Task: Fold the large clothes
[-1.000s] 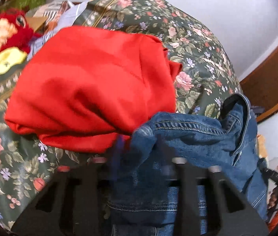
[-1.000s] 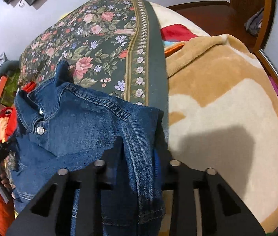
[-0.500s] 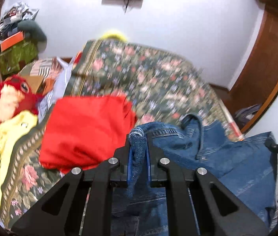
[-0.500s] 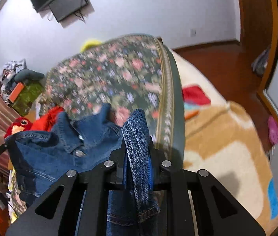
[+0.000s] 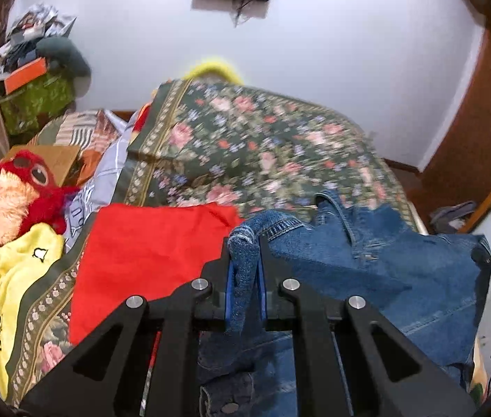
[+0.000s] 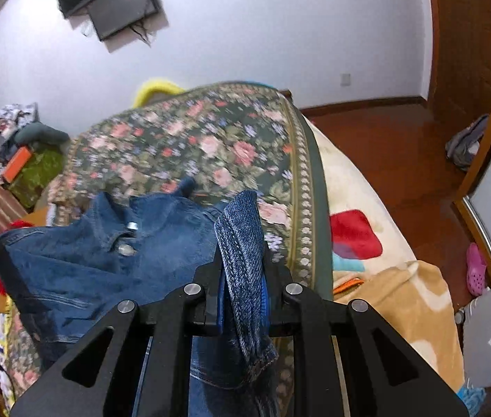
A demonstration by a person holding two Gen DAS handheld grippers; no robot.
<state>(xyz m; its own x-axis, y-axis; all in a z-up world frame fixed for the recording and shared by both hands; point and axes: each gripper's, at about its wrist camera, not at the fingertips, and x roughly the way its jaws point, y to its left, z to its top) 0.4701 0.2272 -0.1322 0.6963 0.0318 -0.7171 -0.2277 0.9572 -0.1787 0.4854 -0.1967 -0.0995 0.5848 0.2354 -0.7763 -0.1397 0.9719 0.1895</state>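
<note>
The jacket (image 5: pixel 367 271), blue denim, hangs spread between the two grippers above the bed. In the left wrist view, the left gripper (image 5: pixel 244 271) pinches a bunched fold of the denim between its fingers, with blue pads pressed to either side of the cloth; the rest of the jacket stretches off to the right, its collar up and its far edge reaching the other gripper at the frame's right border. Below and left of it lies a red garment (image 5: pixel 148 257) on the floral bedspread (image 5: pixel 263 146), with a yellow cloth (image 5: pixel 19 278) and a red plush toy (image 5: pixel 9 194) further left. In the right wrist view, the right gripper (image 6: pixel 242 278) is clamped on a thick fold of the jacket (image 6: pixel 106 264), which rises above the fingers and trails below them; the denim fans out to the left, its metal buttons showing. The bedspread (image 6: pixel 210 139) lies behind, and a tan blanket (image 6: pixel 401 299) covers the bed to the right.
</note>
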